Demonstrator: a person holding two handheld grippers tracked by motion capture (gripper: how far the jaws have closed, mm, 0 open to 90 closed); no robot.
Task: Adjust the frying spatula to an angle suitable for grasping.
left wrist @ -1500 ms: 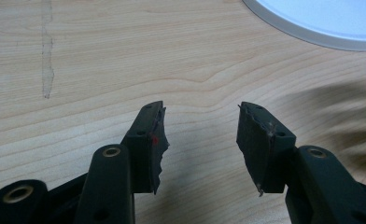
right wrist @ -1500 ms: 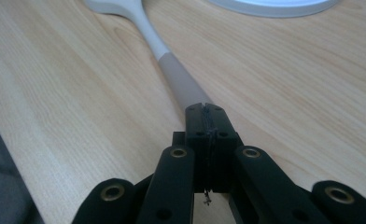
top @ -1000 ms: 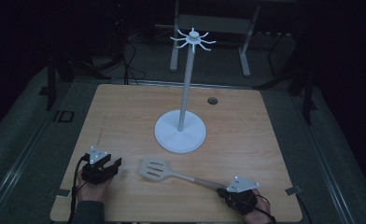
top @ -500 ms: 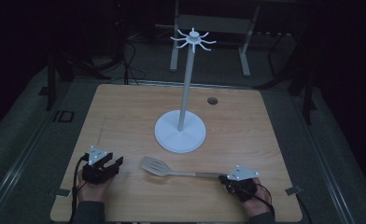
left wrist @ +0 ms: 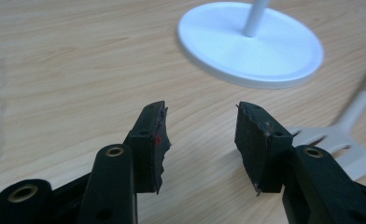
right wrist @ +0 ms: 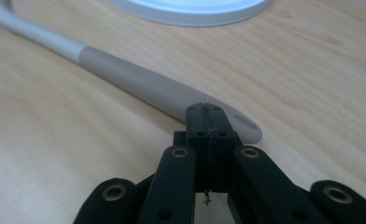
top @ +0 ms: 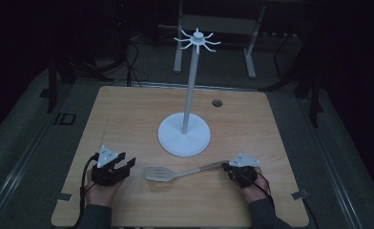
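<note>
**Spatula handle: regrip before lift**

Left gripper [top: 123,167] parked at the near-left of the table [top: 128,109], jaws spread wide, nothing between them. Leave there, or use to pin the blade if it skids.

Spatula [top: 175,172] flat on the wood just in front of the stand [top: 184,138], slotted blade pointing left, handle running right and slightly away. Not touching the stand's base.

Right gripper [top: 225,167] at the handle end, jaws pressed together with no gap. In the right gripper view, tips sit on or just over the handle near its hanging hole [right wrist: 246,122], not around it (contact hard to confirm).

Suggested:
- Open right jaws, straddle the handle short of the hole, clamp across the width.
- Keep the hole clear for a hook on top of the stand.
- Lift level, avoid knocking the pole.
</note>
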